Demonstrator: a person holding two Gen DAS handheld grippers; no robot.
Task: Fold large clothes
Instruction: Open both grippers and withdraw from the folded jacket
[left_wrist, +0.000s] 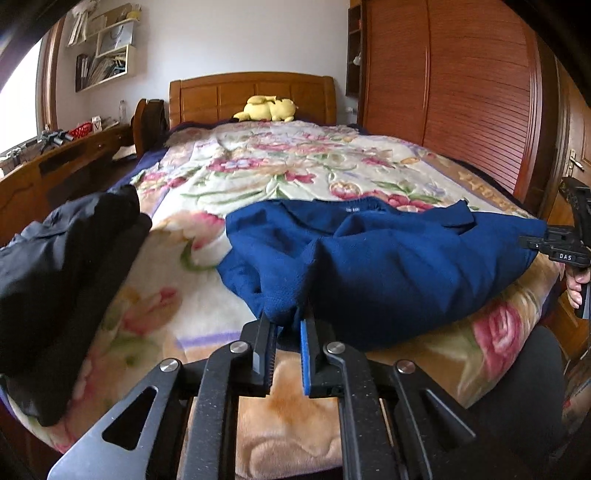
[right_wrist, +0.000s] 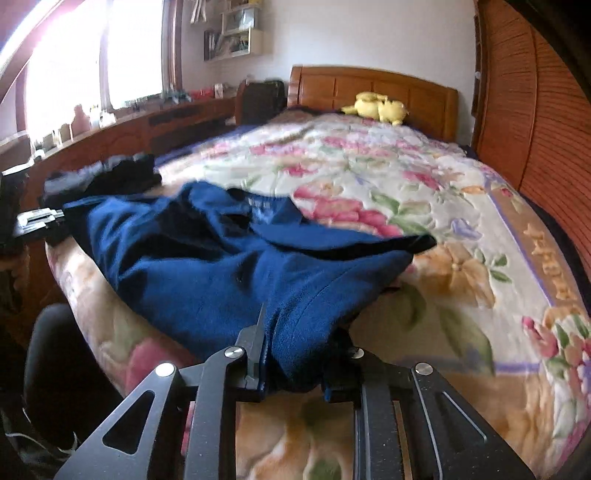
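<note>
The blue garment (left_wrist: 369, 258) lies crumpled across the bed's (left_wrist: 207, 280) foot edge. The left gripper (left_wrist: 288, 325) pinches a bunched fold at its near hem; the right gripper (right_wrist: 291, 354) clamps its other end (cloth fills both).

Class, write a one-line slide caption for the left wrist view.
Left tongs pinch the blue garment's near edge on the floral bed; right tongs hold its far corner.

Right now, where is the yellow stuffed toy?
The yellow stuffed toy lies at the far end of the bed, against the wooden headboard, beyond the blue garment that both grippers hold.
</note>
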